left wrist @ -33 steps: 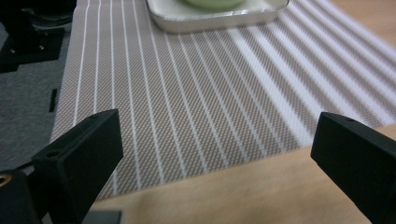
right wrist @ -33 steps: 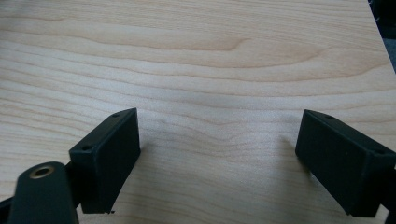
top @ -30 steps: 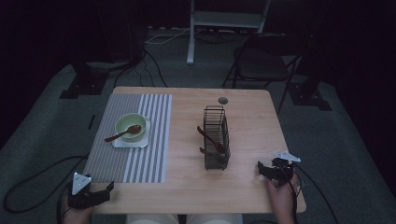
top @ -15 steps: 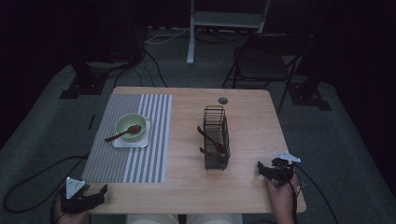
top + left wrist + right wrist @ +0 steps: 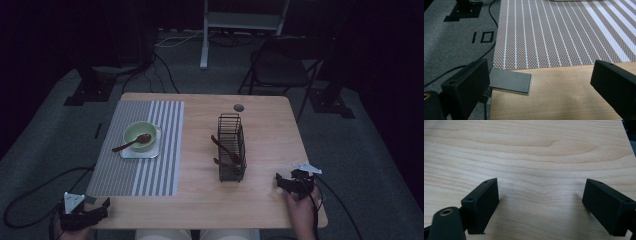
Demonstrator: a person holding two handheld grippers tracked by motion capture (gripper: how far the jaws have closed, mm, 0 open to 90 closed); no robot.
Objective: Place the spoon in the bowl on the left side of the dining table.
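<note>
My right gripper (image 5: 541, 205) hangs low over the bare wooden table (image 5: 529, 152), its two black jaws spread wide with nothing between them. They seem to rest on the wood, though I can't be sure.

Dim high view, sharp close-ups

- The marks "10", or perhaps "IO", in black tape strips, stand on the grey carpet floor (image 5: 454, 37), just off the table's (image 5: 564, 95) left edge beside the striped placemat (image 5: 554, 32).
</note>
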